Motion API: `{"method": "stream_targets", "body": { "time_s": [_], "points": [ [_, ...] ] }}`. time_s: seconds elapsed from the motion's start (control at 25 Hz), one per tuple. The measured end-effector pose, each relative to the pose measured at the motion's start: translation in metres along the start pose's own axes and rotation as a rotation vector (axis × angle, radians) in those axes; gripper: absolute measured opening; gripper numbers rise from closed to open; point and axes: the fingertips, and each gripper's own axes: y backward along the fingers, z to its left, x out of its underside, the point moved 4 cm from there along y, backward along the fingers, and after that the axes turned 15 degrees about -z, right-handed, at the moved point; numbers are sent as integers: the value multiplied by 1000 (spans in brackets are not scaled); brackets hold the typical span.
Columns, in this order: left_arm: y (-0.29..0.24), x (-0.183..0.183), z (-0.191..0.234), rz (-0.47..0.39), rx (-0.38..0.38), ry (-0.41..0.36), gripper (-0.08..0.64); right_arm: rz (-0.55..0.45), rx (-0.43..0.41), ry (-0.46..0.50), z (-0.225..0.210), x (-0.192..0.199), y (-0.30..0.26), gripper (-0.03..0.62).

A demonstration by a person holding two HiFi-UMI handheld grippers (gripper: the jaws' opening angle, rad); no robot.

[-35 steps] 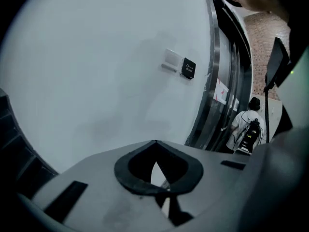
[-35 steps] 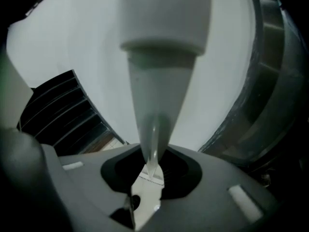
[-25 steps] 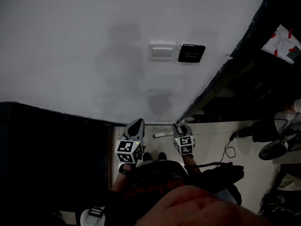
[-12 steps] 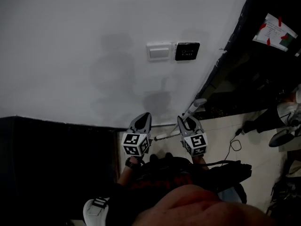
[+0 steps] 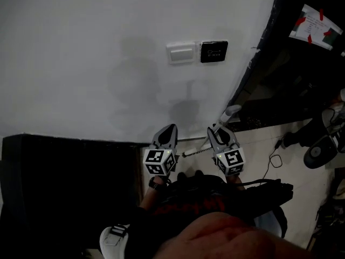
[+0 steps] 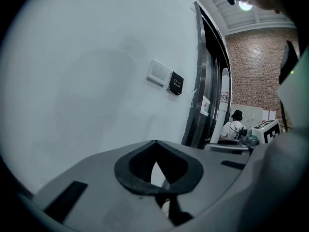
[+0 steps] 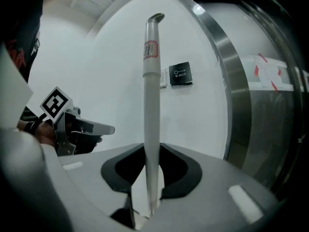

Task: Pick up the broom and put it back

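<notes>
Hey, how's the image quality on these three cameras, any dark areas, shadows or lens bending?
Head view: dim overall, lower left nearly black, soft grey shadows on the white wall. Left gripper view: strong fisheye bows the door frame; a ceiling lamp glares top right. Right gripper view: same bulge, black corners, but the broom handle looks sharp.

Head view looks down; gripper views seemingly level, sharing wall.

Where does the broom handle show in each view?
Head view: broom handle, lower centre-right, slanting.
Left gripper view: right of centre, upright.
Right gripper view: centre, upright.
Shared landmark: black EXIT plate on the wall.
</notes>
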Motion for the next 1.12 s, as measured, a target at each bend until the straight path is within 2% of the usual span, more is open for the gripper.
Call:
{"method": "stream_targets", "body": {
  "time_s": [0.16,0.32,0.72,0.88,1.12],
  "points": [
    [8,1,0,4,-21,-12,5,-12,-1,-11,1,-1,2,87],
    [17,4,-3,25,2,-44,5,-13,-16,-4,3,-3,3,87],
    [22,5,-3,21,-43,-21,5,1,-33,-21,4,0,10,87],
    [23,6,-3,25,-46,-18,5,28,-65,-17,9,6,14,87],
    [22,8,-2,29,-59,-9,5,126,-112,-55,13,42,27,89]
  ]
}}
